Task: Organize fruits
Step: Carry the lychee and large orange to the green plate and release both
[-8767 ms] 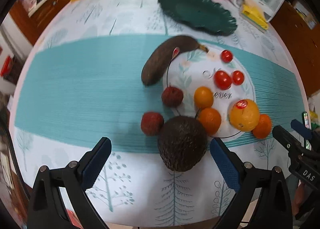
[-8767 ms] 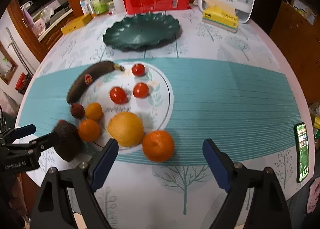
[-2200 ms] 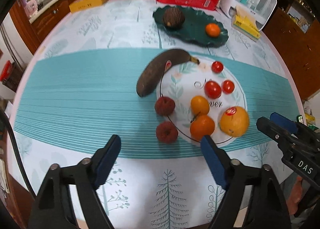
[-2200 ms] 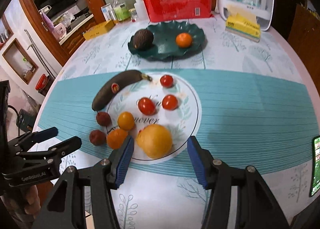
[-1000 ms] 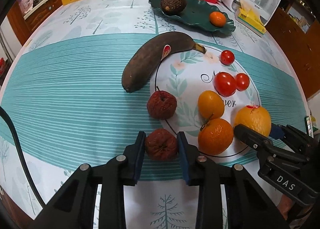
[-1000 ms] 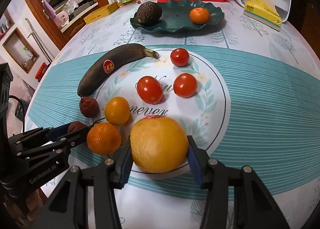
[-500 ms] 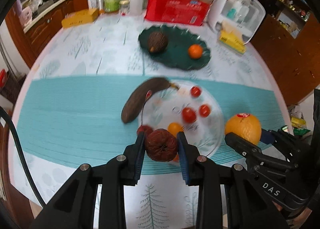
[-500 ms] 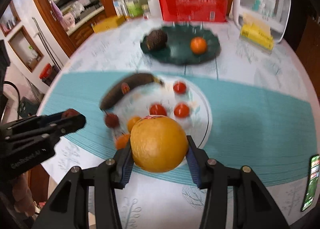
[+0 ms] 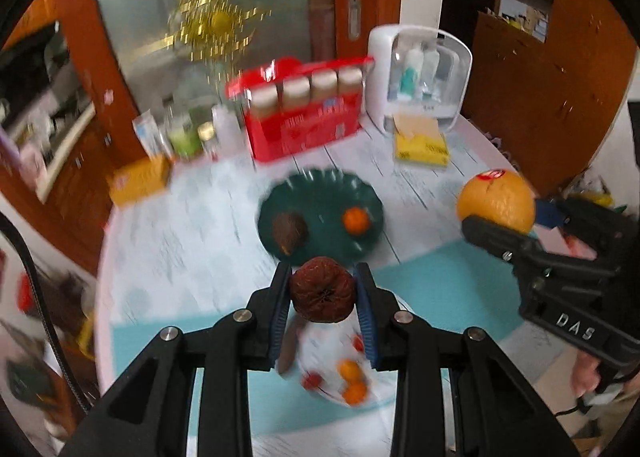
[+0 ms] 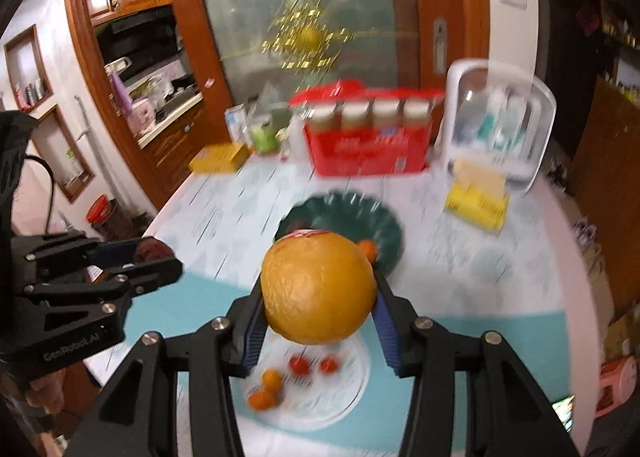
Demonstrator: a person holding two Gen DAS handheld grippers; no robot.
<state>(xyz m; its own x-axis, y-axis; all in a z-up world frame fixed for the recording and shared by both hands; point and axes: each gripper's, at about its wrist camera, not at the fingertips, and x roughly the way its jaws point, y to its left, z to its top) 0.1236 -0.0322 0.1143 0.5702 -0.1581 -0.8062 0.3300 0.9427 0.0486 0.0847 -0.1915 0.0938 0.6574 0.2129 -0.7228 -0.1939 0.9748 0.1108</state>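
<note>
The left gripper (image 9: 323, 299) is clamped on a wrinkled dark red fruit (image 9: 322, 290), held well above the table. Close on its right, the right gripper (image 10: 320, 311) squeezes a large orange (image 10: 319, 288) between its blue pads, also raised.

Below and slightly behind both sets of fingers lies the white plate (image 10: 352, 389), where small oranges and tomatoes remain. Straight ahead and lower down sits the dark green dish (image 9: 320, 213), already holding an avocado (image 9: 289, 232) and a small orange (image 9: 356, 220).

From the left gripper the dish lies dead ahead, just beyond the fingertips. From the right gripper it lies ahead too, partly hidden behind the large orange. Neither arm looks clearly nearer; the free space on the dish seems to be its middle and near edge.
</note>
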